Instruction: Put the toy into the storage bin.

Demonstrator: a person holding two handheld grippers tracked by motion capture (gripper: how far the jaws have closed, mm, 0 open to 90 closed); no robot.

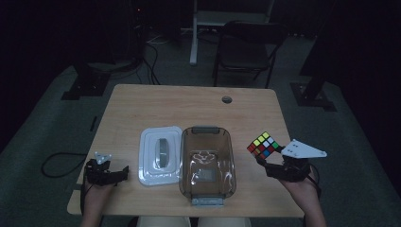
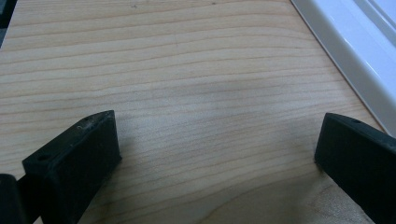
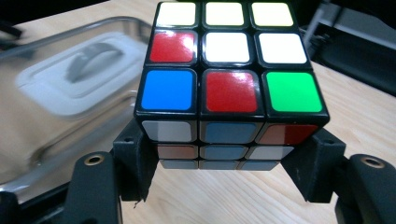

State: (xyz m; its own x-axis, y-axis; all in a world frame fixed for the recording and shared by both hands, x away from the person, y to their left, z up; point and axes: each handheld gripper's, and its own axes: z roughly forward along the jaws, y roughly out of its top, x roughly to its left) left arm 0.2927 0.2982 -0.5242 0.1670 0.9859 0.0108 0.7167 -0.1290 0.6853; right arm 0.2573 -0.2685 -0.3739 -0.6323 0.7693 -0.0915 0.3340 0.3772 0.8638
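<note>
My right gripper (image 1: 265,156) is shut on a scrambled colour cube (image 1: 264,145) and holds it in the air above the table's right side, just right of the clear container (image 1: 206,163). In the right gripper view both black jaws press the lower sides of the cube (image 3: 229,74), near the gripper's midpoint (image 3: 224,158). My left gripper (image 1: 120,171) rests low on the wooden table (image 1: 189,104) near the front left corner. It is open (image 2: 217,154) with bare wood between its fingers.
A white lid (image 1: 161,154) with a grey handle lies flat between the left gripper and the clear container; its white rim (image 2: 355,51) runs past the left gripper. A round cable hole (image 1: 227,100) sits at the table's back. A folding chair (image 1: 248,47) stands behind the table.
</note>
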